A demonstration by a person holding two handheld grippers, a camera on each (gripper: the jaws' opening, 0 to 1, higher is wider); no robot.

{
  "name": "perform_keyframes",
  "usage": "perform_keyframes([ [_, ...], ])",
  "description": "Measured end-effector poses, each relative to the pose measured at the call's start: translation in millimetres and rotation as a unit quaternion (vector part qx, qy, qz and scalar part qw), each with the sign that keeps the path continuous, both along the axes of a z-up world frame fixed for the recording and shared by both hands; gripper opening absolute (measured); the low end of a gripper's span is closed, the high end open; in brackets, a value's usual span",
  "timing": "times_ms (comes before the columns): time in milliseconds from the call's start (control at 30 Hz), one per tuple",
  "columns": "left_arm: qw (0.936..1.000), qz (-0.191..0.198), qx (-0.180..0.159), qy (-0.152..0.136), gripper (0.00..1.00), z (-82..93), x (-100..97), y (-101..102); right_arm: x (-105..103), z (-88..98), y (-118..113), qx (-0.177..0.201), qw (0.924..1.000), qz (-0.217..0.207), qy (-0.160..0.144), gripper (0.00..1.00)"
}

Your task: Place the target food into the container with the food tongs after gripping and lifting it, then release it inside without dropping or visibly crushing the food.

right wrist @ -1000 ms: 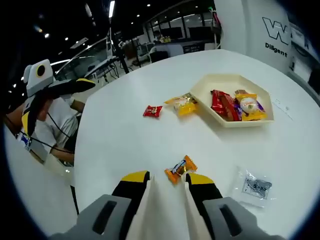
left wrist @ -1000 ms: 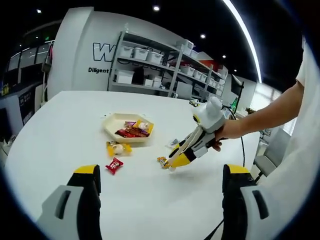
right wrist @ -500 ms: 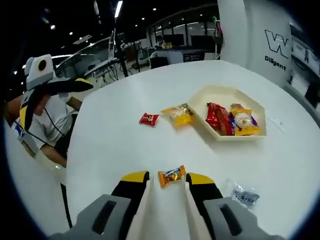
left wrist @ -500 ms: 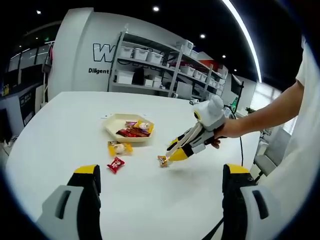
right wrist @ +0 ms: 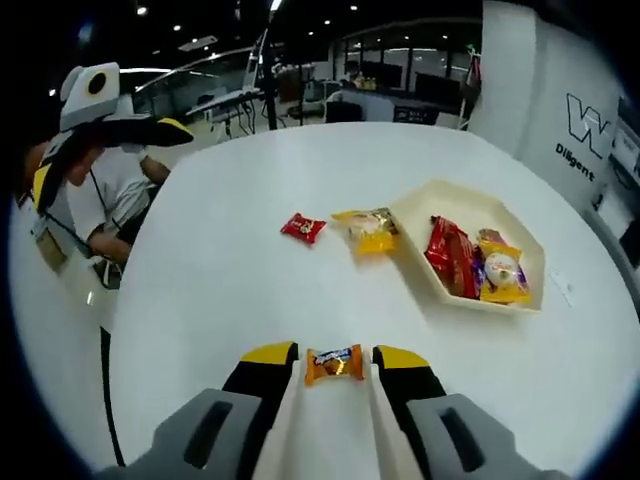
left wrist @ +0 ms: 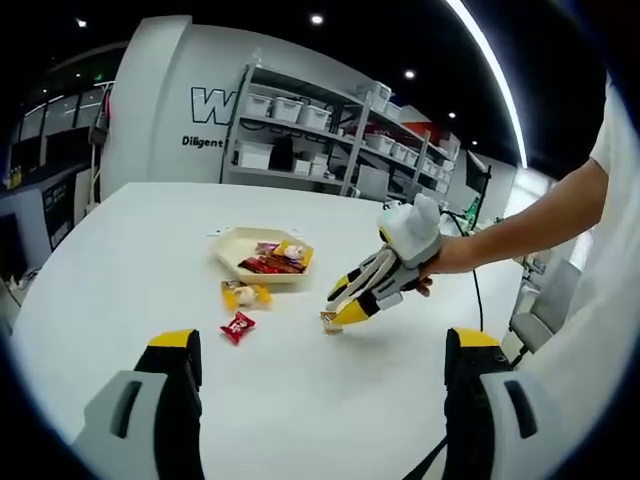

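Right gripper view: right gripper (right wrist: 335,362) clamped on orange candy (right wrist: 334,363), wrapper pinched crosswise between the yellow-tipped jaws, held above the white table (right wrist: 230,290). Beyond and to the right, cream hexagonal tray (right wrist: 478,244) holding red snack packs (right wrist: 450,256) and a yellow-wrapped snack (right wrist: 503,276). Yellow packet (right wrist: 368,228) just beside the tray's near-left edge, touching or nearly so; small red candy (right wrist: 303,228) on the table left of that, apart from it. Left gripper (right wrist: 100,120) at upper left, raised.

Left gripper view: left gripper (left wrist: 320,352) jaws spread wide, nothing between them, hovering over the table. Right gripper (left wrist: 340,308) entering from the right, held by a hand (left wrist: 425,275), tips pointing down-left with orange candy (left wrist: 329,320) at the tips, very low over the table; contact with surface cannot tell. Tray (left wrist: 232,243) farther back-left, well apart from the candy; yellow packet (left wrist: 241,294) and red candy (left wrist: 236,327) between. Shelving (left wrist: 330,135) behind.
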State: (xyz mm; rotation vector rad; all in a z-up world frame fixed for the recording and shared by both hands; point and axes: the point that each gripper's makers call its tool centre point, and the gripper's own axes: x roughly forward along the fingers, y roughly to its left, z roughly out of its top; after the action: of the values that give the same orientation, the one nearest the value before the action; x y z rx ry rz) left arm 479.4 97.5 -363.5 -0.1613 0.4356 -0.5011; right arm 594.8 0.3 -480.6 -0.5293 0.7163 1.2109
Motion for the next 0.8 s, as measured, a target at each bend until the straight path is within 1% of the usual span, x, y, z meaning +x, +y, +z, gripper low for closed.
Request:
perform_keyframes([
  [67, 1.0, 0.001, 0.0, -0.001, 0.98, 0.5, 0.2, 1.3, -1.7, -3.6, -1.0, -0.007, 1.0, 0.002, 0.001, 0.25],
  [100, 1.0, 0.003, -0.001, 0.0, 0.98, 0.5, 0.4, 2.2, -0.9, -2.8, -0.1, -0.001, 1.0, 0.003, -0.002, 0.25],
  [200, 1.0, 0.006, -0.003, 0.0, 0.98, 0.1, 1.3, 3.5, 2.5, -3.1, -2.2, -0.015, 0.9998, 0.005, -0.012, 0.19],
  [233, 1.0, 0.006, -0.004, 0.001, 0.98, -0.1, 1.6, 3.4, 5.2, -3.7, -3.0, -0.016, 0.9997, -0.016, -0.001, 0.17],
  [267, 1.0, 0.006, -0.003, 0.001, 0.98, -0.4, 2.2, 3.3, 6.2, -3.8, -3.3, -0.018, 0.9996, -0.022, 0.0, 0.16],
  [300, 1.0, 0.005, -0.003, 0.002, 0.98, -0.5, 3.0, 2.7, 7.5, -3.7, -2.5, -0.015, 0.9997, -0.018, 0.001, 0.16],
  [333, 1.0, 0.004, -0.003, 0.001, 0.98, 0.0, 3.5, 2.1, 8.6, -3.3, -3.1, -0.014, 0.9994, -0.031, 0.01, 0.16],
  [367, 1.0, 0.003, -0.004, -0.001, 0.98, 1.0, 4.5, 1.1, 7.4, -3.2, -3.6, -0.005, 0.9984, -0.049, 0.027, 0.16],
  [400, 1.0, 0.002, -0.005, -0.001, 0.98, 1.2, 5.1, 0.8, 6.3, -2.8, -3.5, -0.002, 0.9983, -0.048, 0.033, 0.17],
  [467, 1.0, 0.002, -0.004, -0.001, 0.98, 1.3, 6.6, 1.0, 7.7, -0.7, -5.0, -0.002, 0.9987, -0.046, 0.022, 0.17],
  [533, 1.0, 0.003, -0.006, -0.002, 0.98, 2.1, 8.1, 1.4, 8.0, 5.1, -4.2, 0.006, 0.9991, -0.039, 0.015, 0.18],
  [633, 1.0, 0.001, -0.006, -0.003, 0.98, 2.6, 9.9, 0.1, 15.9, 22.6, 0.7, 0.03, 0.9985, -0.046, 0.003, 0.18],
  [700, 1.0, 0.0, -0.006, -0.002, 0.98, 2.5, 10.3, -0.4, 19.1, 29.1, 3.0, 0.036, 0.9983, -0.046, 0.002, 0.18],
  [733, 1.0, 0.0, -0.006, -0.003, 0.98, 2.8, 10.6, -0.8, 28.3, 40.7, 7.2, 0.047, 0.9975, -0.051, -0.013, 0.18],
  [800, 1.0, -0.001, -0.006, -0.004, 0.98, 3.7, 11.1, -1.3, 34.8, 48.0, 10.3, 0.055, 0.9969, -0.054, -0.016, 0.18],
])
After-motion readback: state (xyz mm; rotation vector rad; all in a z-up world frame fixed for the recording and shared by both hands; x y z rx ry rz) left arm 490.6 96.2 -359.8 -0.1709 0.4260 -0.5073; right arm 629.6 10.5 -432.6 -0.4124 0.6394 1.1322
